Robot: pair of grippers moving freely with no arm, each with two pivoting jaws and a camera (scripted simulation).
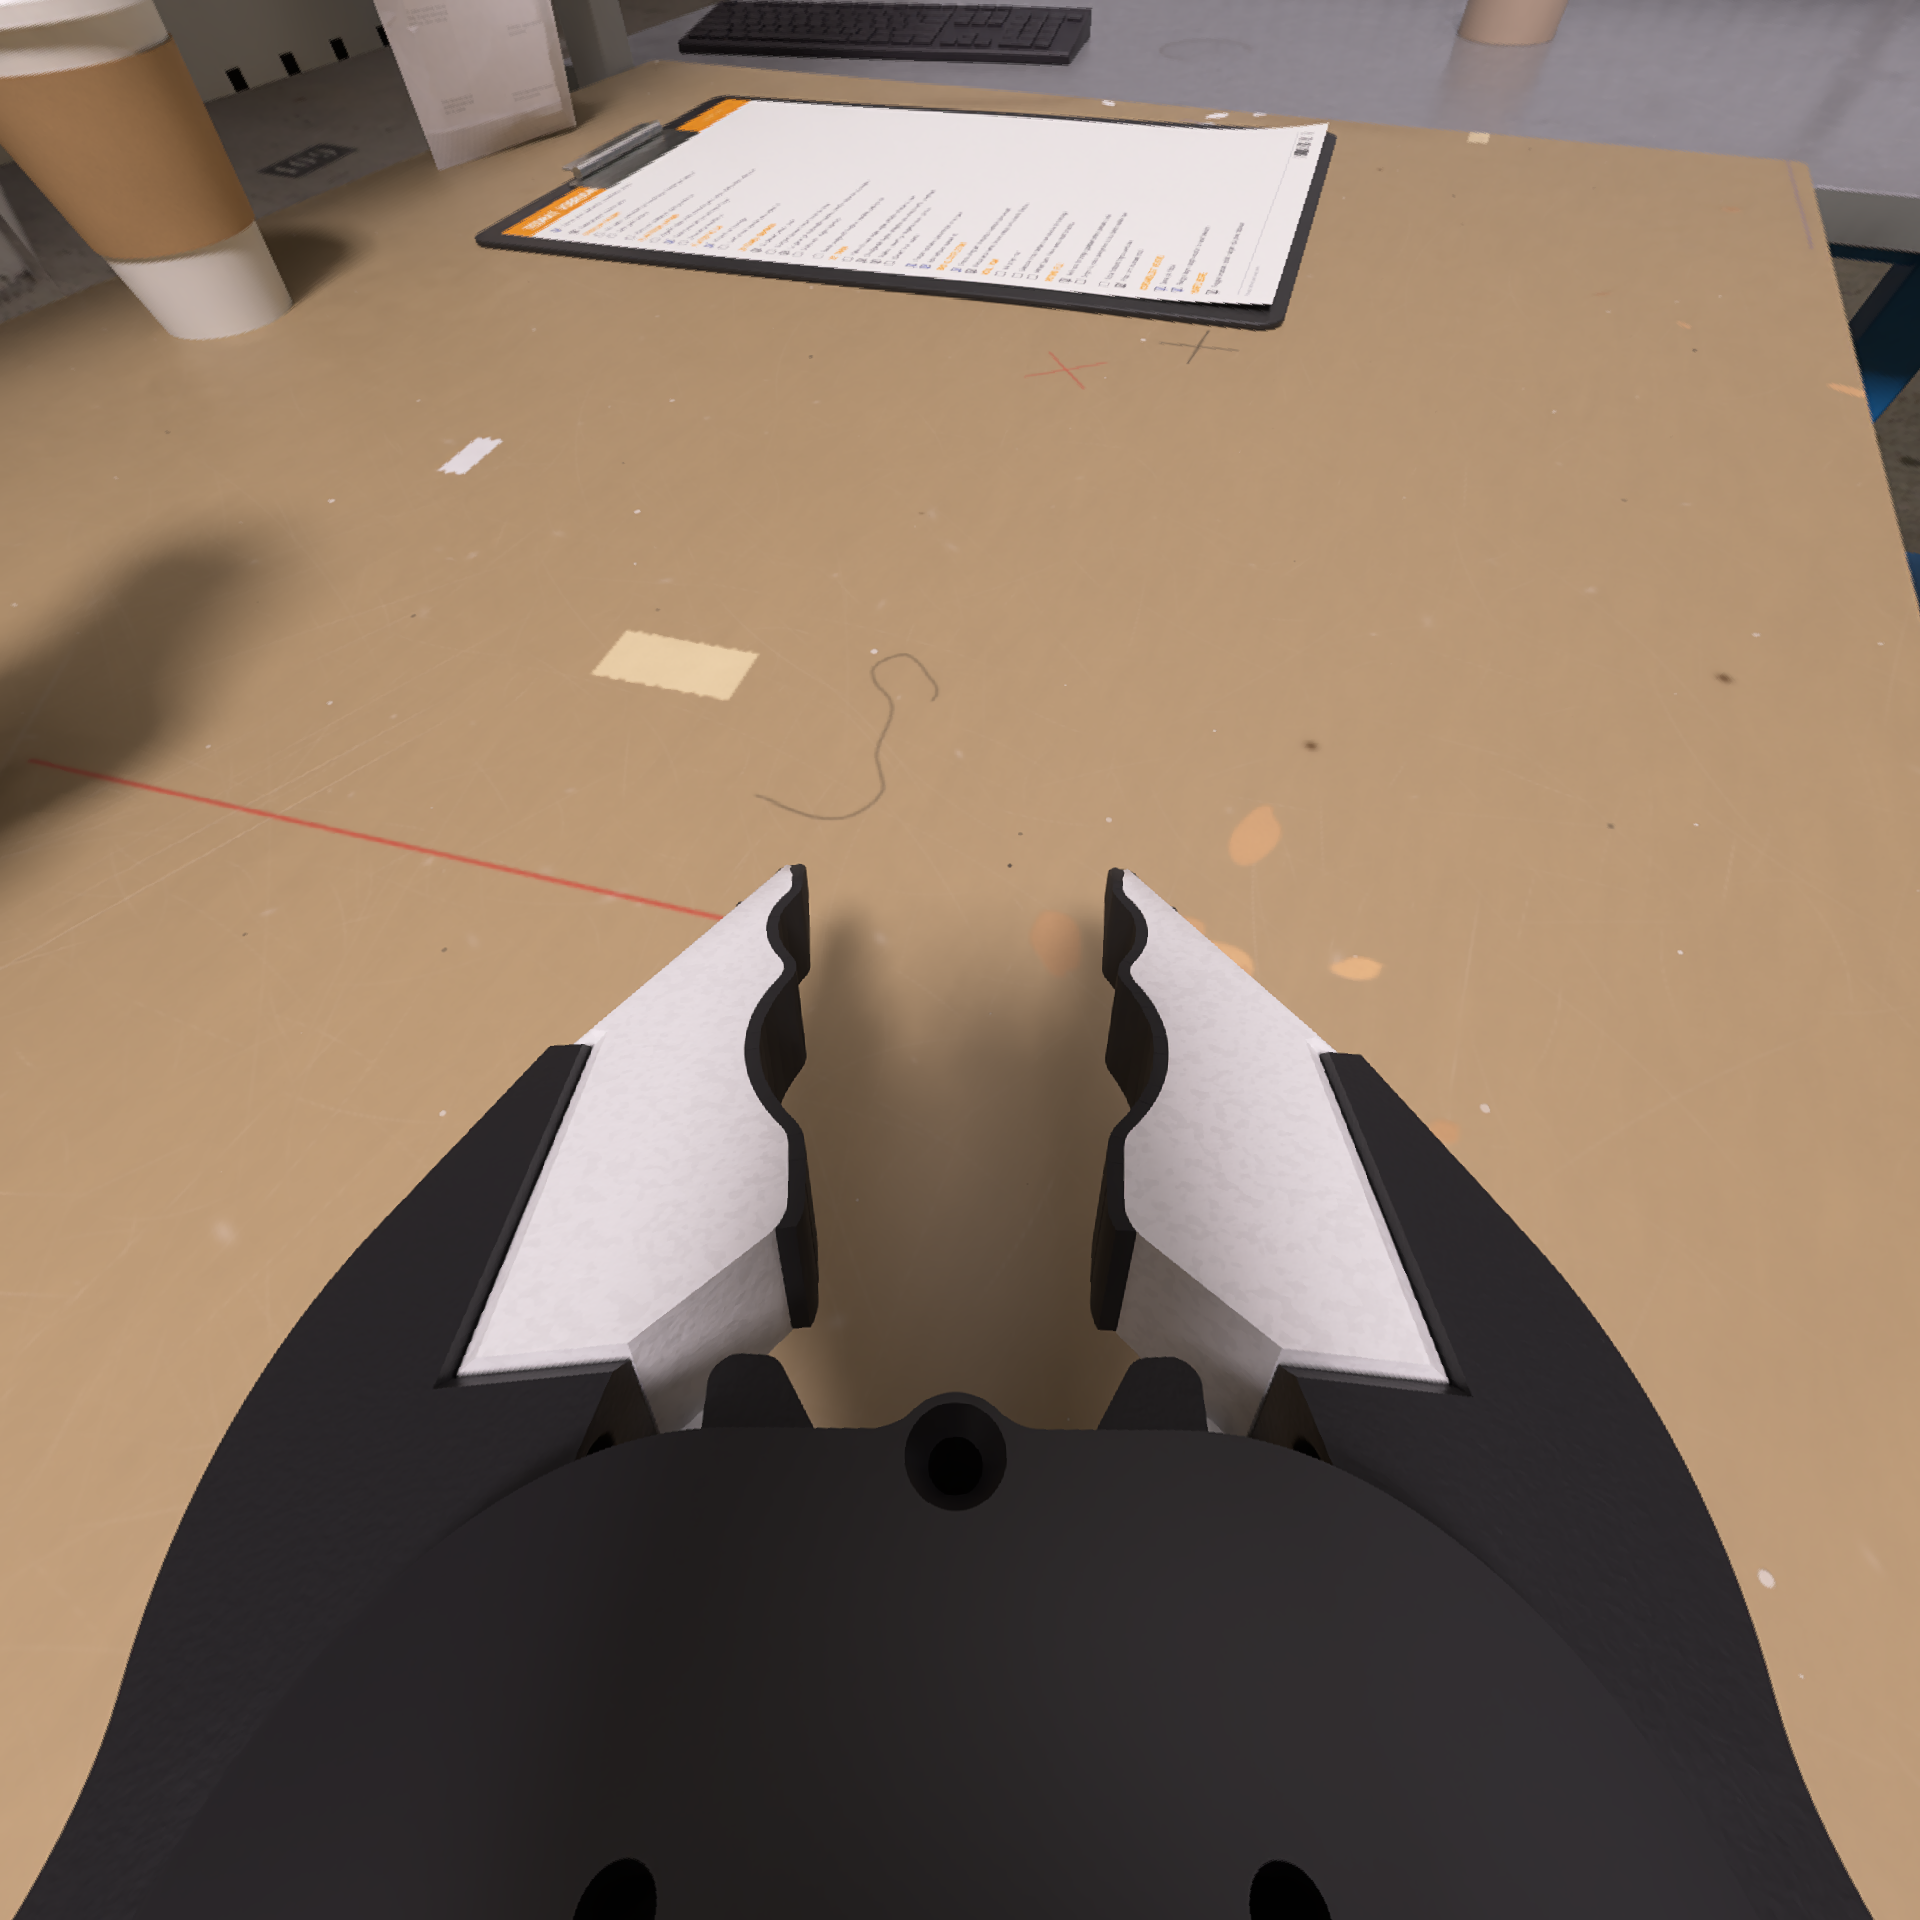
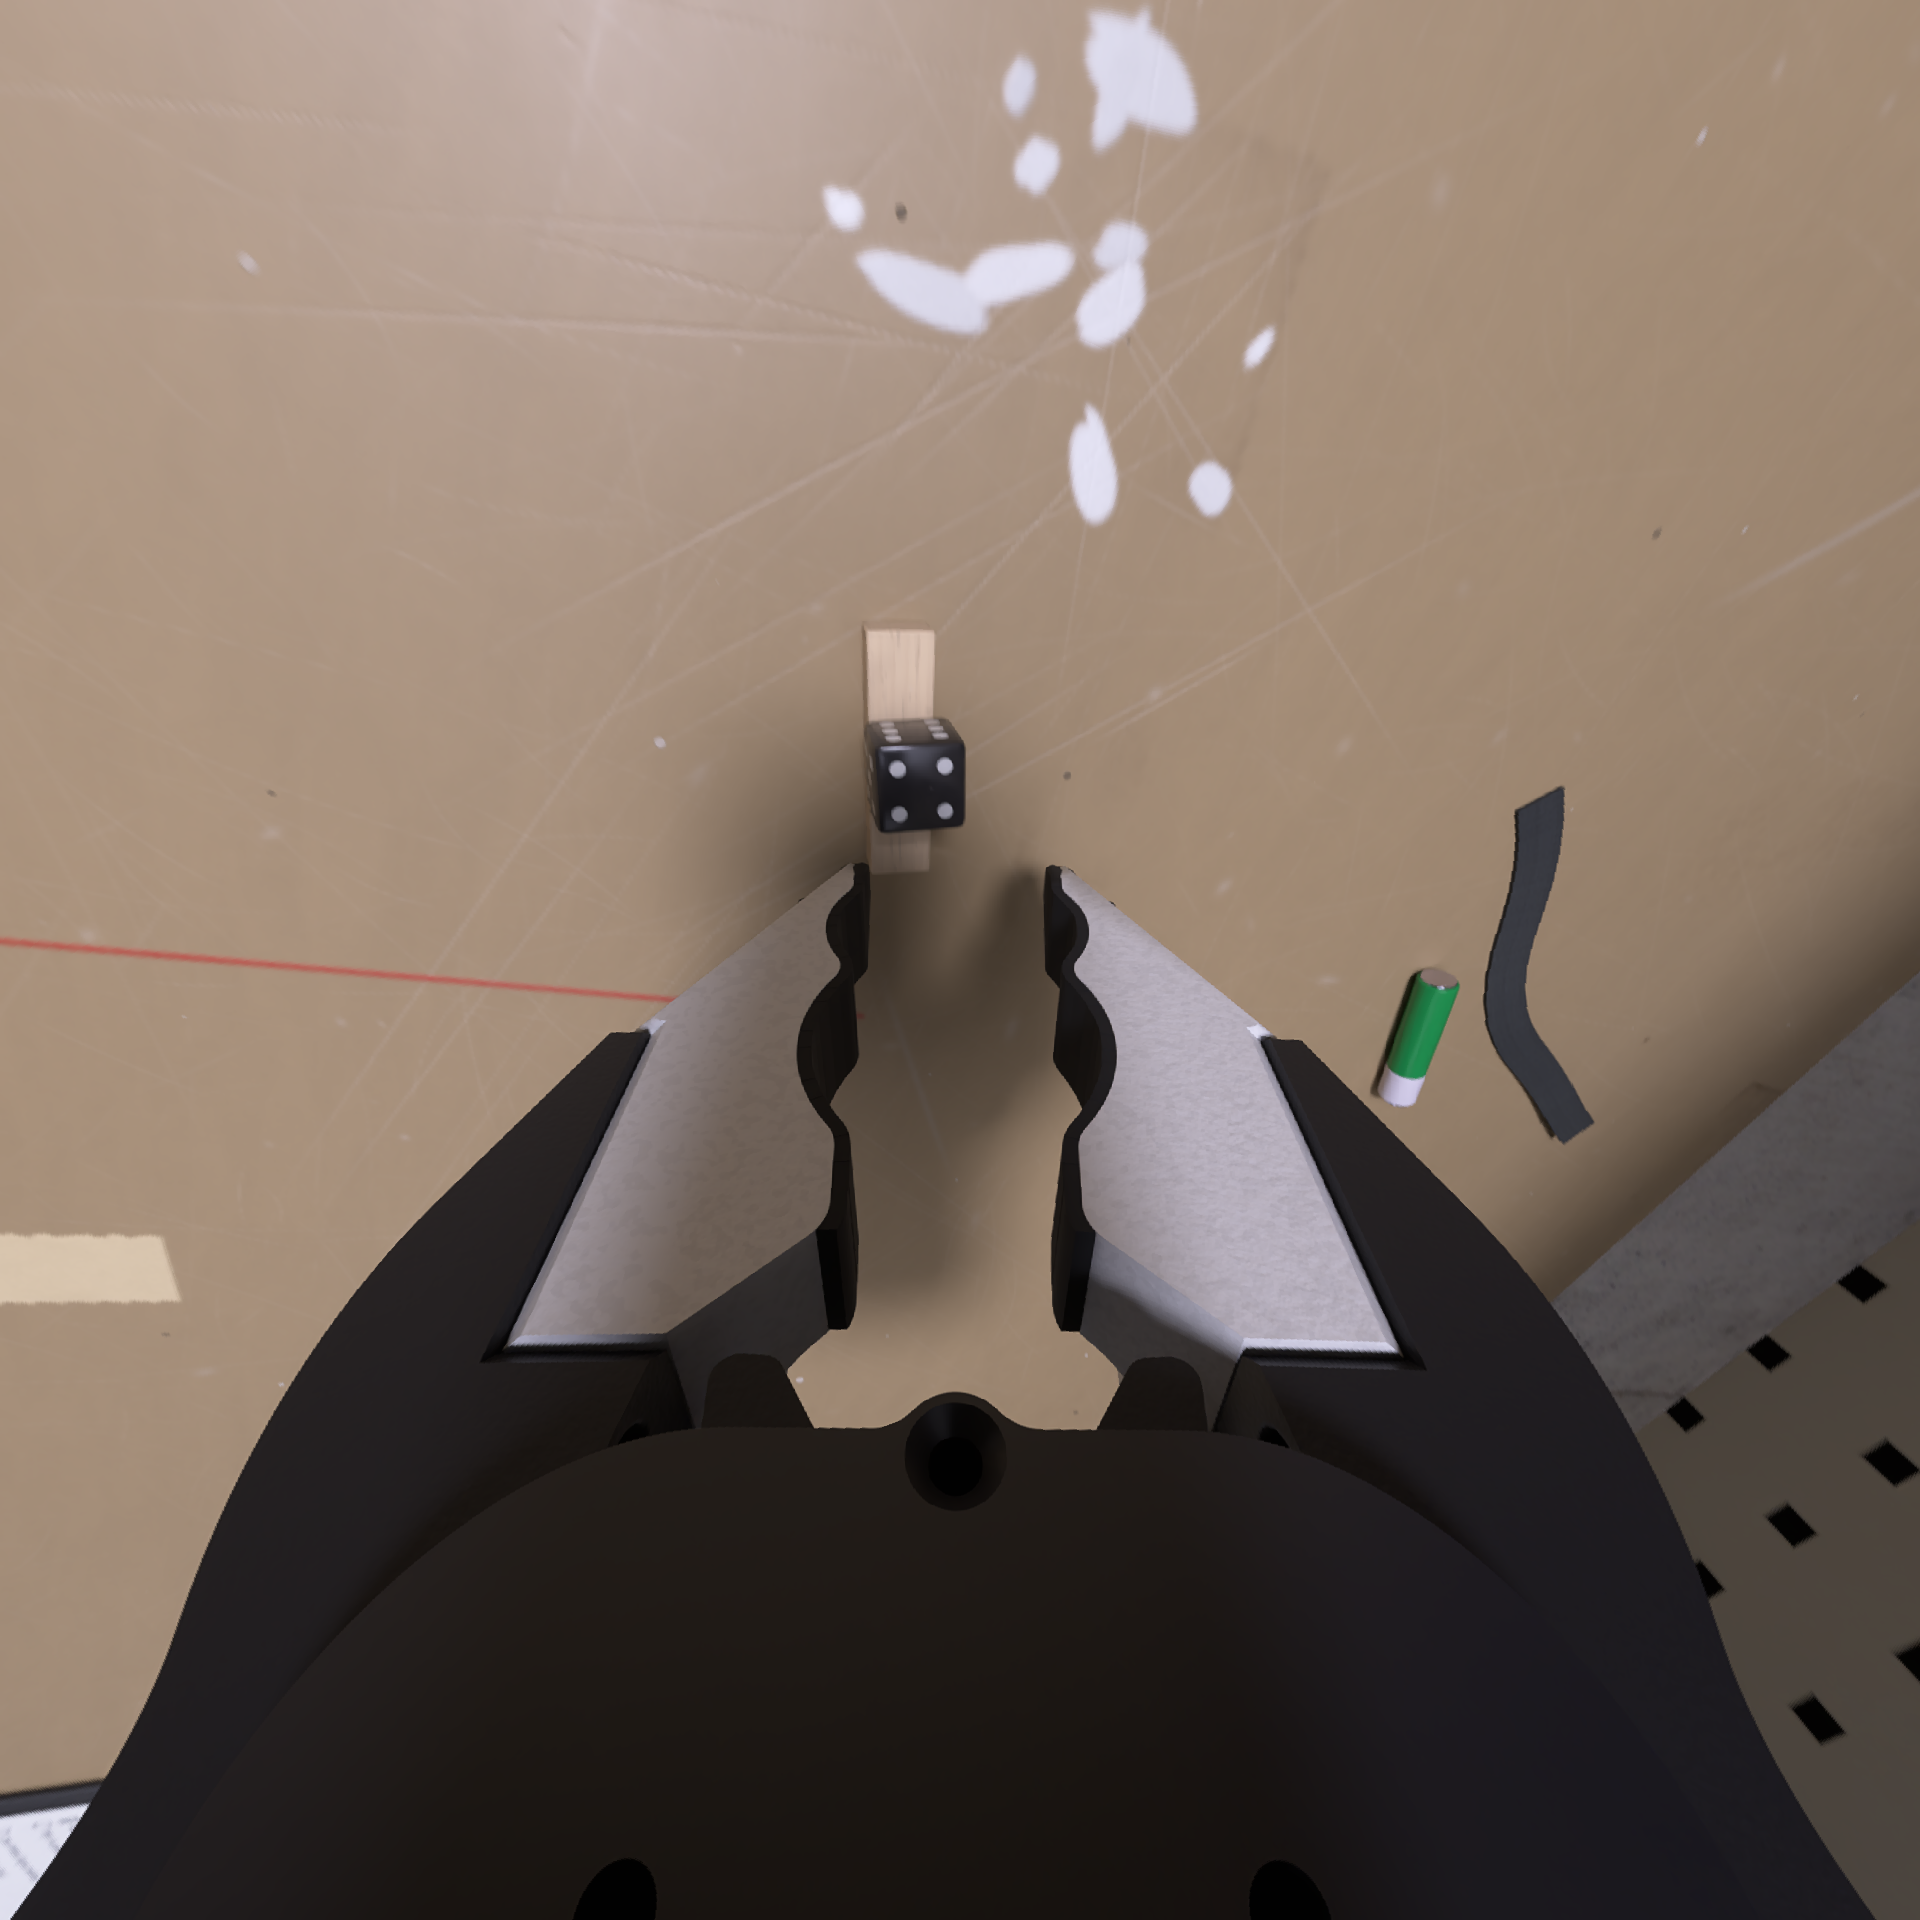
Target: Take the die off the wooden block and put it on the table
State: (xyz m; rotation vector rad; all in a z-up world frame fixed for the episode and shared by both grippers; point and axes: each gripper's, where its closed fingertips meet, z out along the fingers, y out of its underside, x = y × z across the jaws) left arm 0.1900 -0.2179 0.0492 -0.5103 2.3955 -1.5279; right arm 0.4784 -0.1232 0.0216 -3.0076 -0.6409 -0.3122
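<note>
Right gripper (image 2: 951,873) has its jaws parted with nothing between them, looking steeply down at the table (image 2: 416,468). Black die (image 2: 916,788) with white pips sits on the wooden block (image 2: 900,673), a pale narrow piece lying flat. Die is toward the near end of the block, just ahead of the fingertips and a bit left of the gap centre; near end of the block almost meets the left finger tip in this view. No contact with die yet.

Left gripper (image 1: 954,873) also spread and empty, hovering over bare tabletop, well away from the work; die and block not visible in its view. It faces a clipboard (image 1: 935,208) with a printed sheet, a paper cup (image 1: 135,177) at far left, a keyboard (image 1: 883,31) beyond.

Other stuff near the right gripper: green and white battery (image 2: 1418,1034), dark strip (image 2: 1522,956) to its right, white paint flecks (image 2: 997,270) farther off, red line (image 2: 312,968) across the surface.

Step in hand, as I judge it: approach before the grasp, nothing lifted yet, task barely begun. Next move likely needs a small shift left so the die centres in the gap, then descent so the pads bracket the die's side faces above the block top, not the block itself. Risk: left finger clipping the block and knocking the die off
</note>
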